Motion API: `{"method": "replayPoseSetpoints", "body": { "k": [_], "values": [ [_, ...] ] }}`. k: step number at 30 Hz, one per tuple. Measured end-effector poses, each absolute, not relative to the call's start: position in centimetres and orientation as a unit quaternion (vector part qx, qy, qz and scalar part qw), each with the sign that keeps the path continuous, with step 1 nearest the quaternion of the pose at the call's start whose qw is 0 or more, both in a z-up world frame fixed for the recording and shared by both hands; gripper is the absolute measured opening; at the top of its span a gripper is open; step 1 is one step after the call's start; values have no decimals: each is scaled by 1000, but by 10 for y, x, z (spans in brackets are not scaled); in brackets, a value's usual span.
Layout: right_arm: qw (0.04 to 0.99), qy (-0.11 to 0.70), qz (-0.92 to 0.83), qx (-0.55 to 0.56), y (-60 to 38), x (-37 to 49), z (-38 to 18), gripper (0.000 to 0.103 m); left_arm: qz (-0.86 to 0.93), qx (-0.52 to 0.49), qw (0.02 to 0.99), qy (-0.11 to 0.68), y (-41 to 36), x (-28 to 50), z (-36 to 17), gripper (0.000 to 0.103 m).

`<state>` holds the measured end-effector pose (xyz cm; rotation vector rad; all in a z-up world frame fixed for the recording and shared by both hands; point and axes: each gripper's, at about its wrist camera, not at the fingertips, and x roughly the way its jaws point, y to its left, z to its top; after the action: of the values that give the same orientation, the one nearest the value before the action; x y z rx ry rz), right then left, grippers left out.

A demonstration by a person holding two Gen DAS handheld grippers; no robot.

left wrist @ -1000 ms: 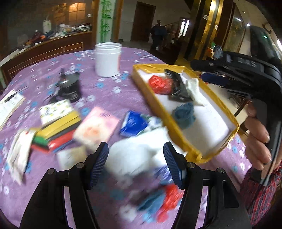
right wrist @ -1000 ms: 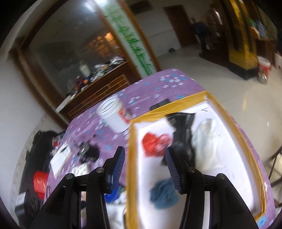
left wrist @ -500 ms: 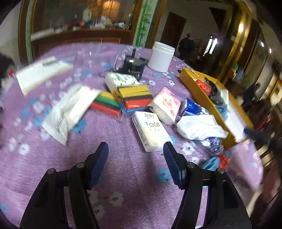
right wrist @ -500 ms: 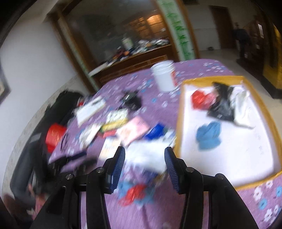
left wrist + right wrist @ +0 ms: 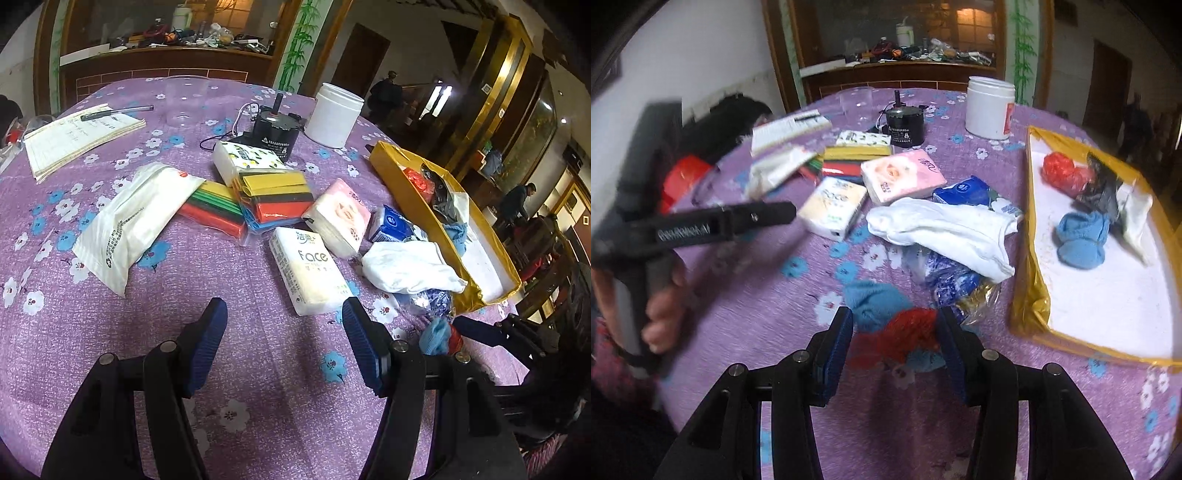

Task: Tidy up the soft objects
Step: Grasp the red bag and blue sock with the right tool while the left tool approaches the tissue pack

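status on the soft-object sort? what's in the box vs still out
Done: the yellow-rimmed box holds a red bag, a black bag, a white cloth and a blue cloth.
In hand: nothing gripped; the right gripper brackets a red bundle; the left gripper is open over bare tablecloth.
Left: white garment, blue cloth ball, several tissue packs.
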<state>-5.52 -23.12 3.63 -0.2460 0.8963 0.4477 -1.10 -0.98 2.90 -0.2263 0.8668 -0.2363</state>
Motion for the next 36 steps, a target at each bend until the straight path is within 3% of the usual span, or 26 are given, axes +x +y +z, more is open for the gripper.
{"method": "replayPoseSetpoints", "body": {
  "k": [4,5,6,9,17,32,33,36],
  "values": [
    [874,418,182,-166,-222,-54,29,48,-114,-107,895,418,-11,-11,29,64],
    [873,421,172,-176,-221,-51,26,46,-115,-107,895,418,-11,-11,29,64],
    [872,424,157,-186,-221,-49,23,34,-115,-107,895,418,-11,-11,29,64],
    [877,425,157,-161,-226,-45,25,30,-114,-108,894,420,-11,-11,29,64],
    [892,386,224,-67,-247,-51,55,30,-114,-101,882,445,-23,-6,37,64],
    [894,383,231,2,-273,-47,43,30,-37,-35,864,502,-64,45,18,63],
    [896,380,231,2,-274,-48,44,30,-30,-31,864,502,-64,47,16,61],
    [897,376,234,5,-275,-49,44,30,-13,-14,871,491,-63,47,13,42]
  ]
}}
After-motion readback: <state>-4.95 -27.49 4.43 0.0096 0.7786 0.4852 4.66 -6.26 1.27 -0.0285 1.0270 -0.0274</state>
